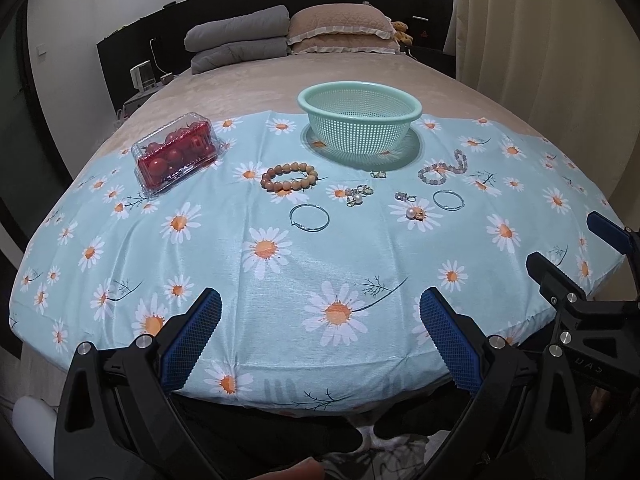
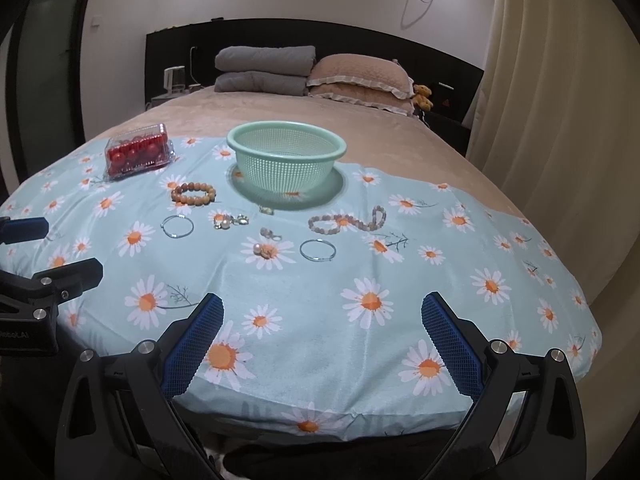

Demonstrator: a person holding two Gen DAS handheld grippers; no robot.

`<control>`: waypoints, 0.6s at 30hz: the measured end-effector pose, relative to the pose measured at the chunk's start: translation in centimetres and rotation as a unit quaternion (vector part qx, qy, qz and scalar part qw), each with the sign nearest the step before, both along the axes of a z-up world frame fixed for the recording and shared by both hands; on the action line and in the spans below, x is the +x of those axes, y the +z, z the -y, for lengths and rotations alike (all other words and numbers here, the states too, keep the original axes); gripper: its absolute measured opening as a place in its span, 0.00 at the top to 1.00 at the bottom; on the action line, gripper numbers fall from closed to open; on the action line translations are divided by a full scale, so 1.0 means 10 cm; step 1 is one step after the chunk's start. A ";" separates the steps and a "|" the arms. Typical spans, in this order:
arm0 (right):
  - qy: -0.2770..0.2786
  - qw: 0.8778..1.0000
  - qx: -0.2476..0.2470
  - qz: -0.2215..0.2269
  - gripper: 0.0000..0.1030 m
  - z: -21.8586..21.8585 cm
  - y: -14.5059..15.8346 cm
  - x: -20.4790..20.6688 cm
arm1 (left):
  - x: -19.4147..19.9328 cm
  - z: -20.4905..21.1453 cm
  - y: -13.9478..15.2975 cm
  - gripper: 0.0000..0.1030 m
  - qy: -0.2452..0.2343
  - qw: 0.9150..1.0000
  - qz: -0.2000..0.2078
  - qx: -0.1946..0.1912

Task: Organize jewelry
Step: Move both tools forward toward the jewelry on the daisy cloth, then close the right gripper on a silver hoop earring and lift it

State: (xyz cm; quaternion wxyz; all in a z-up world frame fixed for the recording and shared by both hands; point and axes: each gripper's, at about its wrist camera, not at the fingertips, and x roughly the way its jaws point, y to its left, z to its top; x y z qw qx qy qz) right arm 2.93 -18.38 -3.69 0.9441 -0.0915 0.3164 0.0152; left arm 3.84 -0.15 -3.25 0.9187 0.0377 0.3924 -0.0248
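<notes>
Loose jewelry lay spread flat on the daisy-print blue cloth (image 1: 280, 280), likely staged for sorting: brown wooden bead bracelet (image 1: 289, 177), pale bead strand (image 2: 347, 220) with its long axis left-right, thin wire hoops (image 1: 309, 218). The empty mint-green plastic basket (image 1: 359, 120) sat just behind. Left gripper (image 1: 320, 332) and right gripper (image 2: 322, 334) hovered at the near edge, both spread, holding nothing.

Mint-green basket (image 1: 360, 120) on pale blue daisy-print cloth (image 1: 320, 264); brown bead bracelet (image 1: 289, 177); seemingly red balls (image 1: 175, 151).
</notes>
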 end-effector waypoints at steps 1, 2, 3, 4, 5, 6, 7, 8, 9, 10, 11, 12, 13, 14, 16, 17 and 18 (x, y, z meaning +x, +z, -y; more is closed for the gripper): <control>-0.002 1.000 -0.002 -0.002 0.07 0.00 -0.01 0.03 | 0.03 0.00 -0.02 0.05 0.003 1.000 -0.002 0.004; -0.003 1.000 -0.003 -0.004 0.07 0.00 -0.03 0.06 | 0.06 -0.02 -0.03 0.05 0.004 1.000 -0.005 0.006; -0.006 1.000 -0.004 -0.007 0.07 0.01 -0.05 0.10 | 0.09 -0.02 -0.04 0.05 0.004 1.000 -0.009 0.005; -0.007 1.000 -0.005 -0.011 0.07 0.01 -0.07 0.14 | 0.12 -0.03 -0.06 0.05 0.003 1.000 -0.014 0.004; -0.008 1.000 -0.005 -0.015 0.07 0.01 -0.09 0.18 | 0.16 -0.04 -0.08 0.05 0.003 1.000 -0.018 0.003; -0.008 1.000 -0.004 -0.021 0.07 0.02 -0.12 0.22 | 0.20 -0.04 -0.10 0.05 0.003 1.000 -0.023 0.002; -0.008 1.000 -0.002 -0.027 0.07 0.02 -0.14 0.27 | 0.23 -0.04 -0.12 0.05 0.003 1.000 -0.027 0.003; -0.009 0.999 -0.001 -0.033 0.07 0.03 -0.16 0.32 | 0.27 -0.05 -0.14 0.05 0.004 0.999 -0.032 0.003; -0.010 0.999 -0.001 -0.037 0.07 0.03 -0.17 0.37 | 0.32 -0.05 -0.16 0.05 0.005 0.999 -0.037 0.003; -0.011 0.999 0.000 -0.041 0.07 0.04 -0.19 0.42 | 0.36 -0.05 -0.18 0.05 0.005 0.999 -0.042 0.004; -0.013 0.999 0.000 -0.045 0.07 0.04 -0.20 0.47 | 0.40 -0.07 -0.20 0.05 0.006 0.999 -0.047 0.004; -0.015 0.999 -0.001 -0.049 0.07 0.04 -0.22 0.52 | 0.45 -0.08 -0.22 0.05 0.007 0.999 -0.050 0.004; -0.017 0.999 -0.002 -0.052 0.07 0.05 -0.24 0.57 | 0.49 -0.08 -0.24 0.05 0.007 0.999 -0.053 0.004; -0.019 0.998 -0.003 -0.055 0.07 0.06 -0.25 0.63 | 0.54 -0.09 -0.26 0.05 0.008 0.998 -0.056 0.005; -0.022 0.998 -0.005 -0.063 0.07 0.06 -0.29 0.75 | 0.65 -0.10 -0.31 0.05 0.012 0.998 -0.064 0.009; -0.024 0.997 -0.004 -0.067 0.07 0.07 -0.31 0.81 | 0.70 -0.10 -0.33 0.05 0.012 0.998 -0.068 0.010; -0.025 0.997 -0.004 -0.071 0.07 0.07 -0.32 0.87 | 0.76 -0.10 -0.35 0.05 0.011 0.997 -0.073 0.010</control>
